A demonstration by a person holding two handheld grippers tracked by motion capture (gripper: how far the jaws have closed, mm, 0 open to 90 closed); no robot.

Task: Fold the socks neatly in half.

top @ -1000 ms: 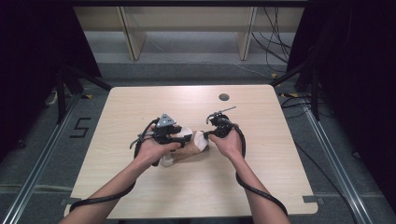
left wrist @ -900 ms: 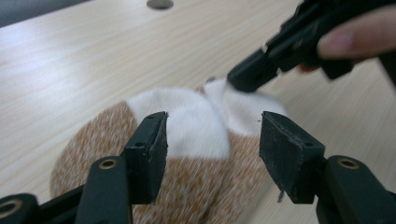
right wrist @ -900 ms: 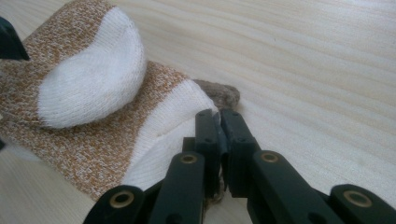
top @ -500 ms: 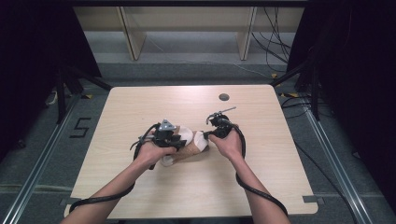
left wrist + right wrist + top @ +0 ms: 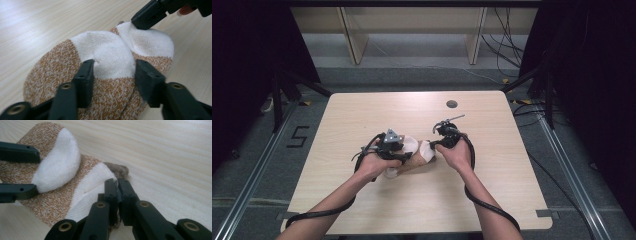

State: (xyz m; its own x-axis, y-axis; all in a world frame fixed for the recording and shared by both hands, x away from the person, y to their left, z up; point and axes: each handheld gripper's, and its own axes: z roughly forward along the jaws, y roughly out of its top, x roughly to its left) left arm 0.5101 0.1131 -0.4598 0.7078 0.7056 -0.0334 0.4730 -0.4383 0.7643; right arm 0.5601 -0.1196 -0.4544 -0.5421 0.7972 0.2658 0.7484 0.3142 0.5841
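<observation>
Tongs first: from the high view, your left tongs (image 5: 404,151) and right tongs (image 5: 433,145) meet over a pair of socks (image 5: 412,157) lying near the middle of the desk (image 5: 492,195), slightly toward your side. Both forearms come up from the bottom edge and angle inward, so your hands nearly face each other across the bundle. Your left hand (image 5: 373,164) wraps its tool from behind with the grey plate on top; your right hand (image 5: 458,154) holds its tool tipped toward the left, its cable looping back along the forearm.

From the left gripper view, your left tongs (image 5: 113,71) stand spread, one jaw on either side of a white toe cap on the socks (image 5: 62,75), which are speckled orange-brown with white ends. The jaws have just been opening, with the white cap between them; the left pad rests against the fabric, the right pad sits just beside it. Farther off, your right tongs (image 5: 140,23) come down from the upper right onto the second white cap.

From the right gripper view, your right tongs (image 5: 117,192) are pressed together, pinching the white edge of the nearer of the socks (image 5: 57,195). Your left tongs (image 5: 35,172) reach in from the left edge, straddling the other white cap.
</observation>
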